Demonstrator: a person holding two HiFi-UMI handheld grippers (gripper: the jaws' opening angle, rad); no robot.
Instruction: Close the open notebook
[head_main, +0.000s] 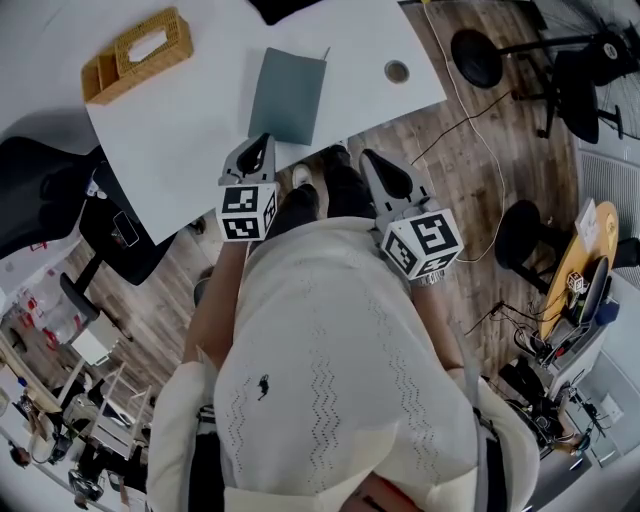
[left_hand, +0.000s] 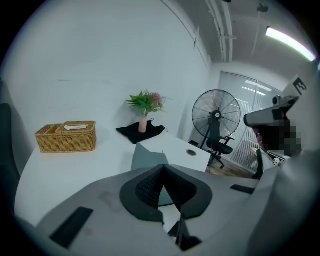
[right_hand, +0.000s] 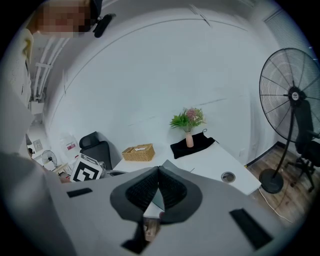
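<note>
A teal notebook (head_main: 287, 95) lies flat on the white table (head_main: 180, 130) near its front edge, cover up and closed. In the left gripper view the notebook (left_hand: 146, 157) shows just beyond the jaw tips. My left gripper (head_main: 259, 154) hovers off the table's front edge, just short of the notebook, pads pressed together with nothing between them (left_hand: 162, 168). My right gripper (head_main: 383, 176) is held over the wooden floor to the right, near the person's body, also shut and empty (right_hand: 159, 171).
A wicker basket (head_main: 137, 55) sits at the table's far left, and a cable hole (head_main: 397, 71) at its right. A vase on a black cloth (left_hand: 143, 129) stands at the back. Black chairs (head_main: 45, 195), stools (head_main: 478, 57), a fan (left_hand: 216, 118) and floor cables surround the table.
</note>
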